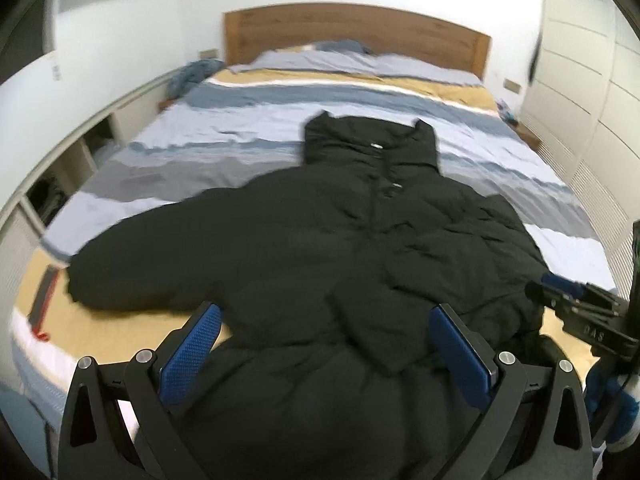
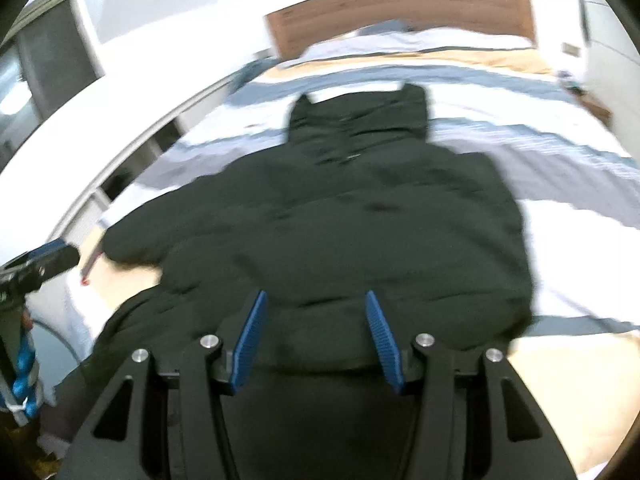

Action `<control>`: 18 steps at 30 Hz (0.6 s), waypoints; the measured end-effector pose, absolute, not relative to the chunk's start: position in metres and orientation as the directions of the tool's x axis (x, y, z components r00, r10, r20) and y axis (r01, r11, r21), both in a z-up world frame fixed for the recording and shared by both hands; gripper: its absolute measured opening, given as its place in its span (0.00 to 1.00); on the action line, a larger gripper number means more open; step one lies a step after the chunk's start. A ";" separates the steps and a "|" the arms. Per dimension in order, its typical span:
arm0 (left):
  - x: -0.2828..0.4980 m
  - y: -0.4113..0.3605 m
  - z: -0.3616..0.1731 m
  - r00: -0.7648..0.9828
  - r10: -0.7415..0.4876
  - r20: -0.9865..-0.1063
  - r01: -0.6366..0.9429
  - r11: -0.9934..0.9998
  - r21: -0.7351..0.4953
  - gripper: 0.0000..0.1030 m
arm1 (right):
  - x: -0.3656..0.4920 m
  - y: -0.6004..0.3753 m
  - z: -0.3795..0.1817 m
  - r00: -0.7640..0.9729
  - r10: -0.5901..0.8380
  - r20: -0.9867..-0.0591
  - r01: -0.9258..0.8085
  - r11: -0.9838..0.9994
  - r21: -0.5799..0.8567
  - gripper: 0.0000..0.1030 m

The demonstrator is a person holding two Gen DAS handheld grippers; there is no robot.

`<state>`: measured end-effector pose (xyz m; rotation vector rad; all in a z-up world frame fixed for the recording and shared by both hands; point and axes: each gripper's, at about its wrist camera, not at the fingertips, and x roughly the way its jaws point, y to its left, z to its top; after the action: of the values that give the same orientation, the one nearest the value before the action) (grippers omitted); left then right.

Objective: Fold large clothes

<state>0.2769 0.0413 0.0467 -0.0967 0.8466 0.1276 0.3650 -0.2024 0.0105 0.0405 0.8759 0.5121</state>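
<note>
A large black puffer jacket (image 1: pixel 340 232) lies flat on the bed, collar toward the headboard, one sleeve stretched out to the left. It also shows in the right wrist view (image 2: pixel 340 220). My left gripper (image 1: pixel 326 320) is open, its blue pads wide apart over the jacket's near hem. My right gripper (image 2: pixel 316 304) is open over the hem too, nothing between its pads. The right gripper's body shows at the right edge of the left wrist view (image 1: pixel 584 312). The left gripper's body shows at the left edge of the right wrist view (image 2: pixel 36 268).
The bed (image 1: pixel 240 128) has a striped blue, grey and tan cover and a wooden headboard (image 1: pixel 352 28). Low white shelving (image 1: pixel 80 152) runs along the left. A white wardrobe (image 1: pixel 588 92) stands to the right. A flat red-tipped object (image 1: pixel 42 308) lies near the bed's left corner.
</note>
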 end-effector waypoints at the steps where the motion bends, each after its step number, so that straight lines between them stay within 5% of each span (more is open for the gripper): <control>1: 0.290 0.030 0.041 0.651 0.054 -0.757 -0.131 0.991 -0.042 0.99 | 0.375 -0.213 0.010 0.546 0.416 -0.727 -0.383 0.896 0.225 0.49; 10: 0.392 -0.043 -0.025 0.613 -0.033 -0.789 -0.041 0.996 -0.073 0.99 | 0.432 -0.229 -0.007 0.557 0.370 -0.743 -0.312 0.923 0.225 0.49; 18: 0.389 -0.014 -0.068 0.546 0.038 -0.837 -0.081 0.997 -0.007 0.97 | 0.443 -0.246 -0.047 0.522 0.341 -0.782 -0.306 0.930 0.202 0.49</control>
<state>0.3887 -0.0144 -0.0683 -0.0466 0.9903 0.0706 0.4426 -0.2464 -0.0467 0.0408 0.9451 0.3880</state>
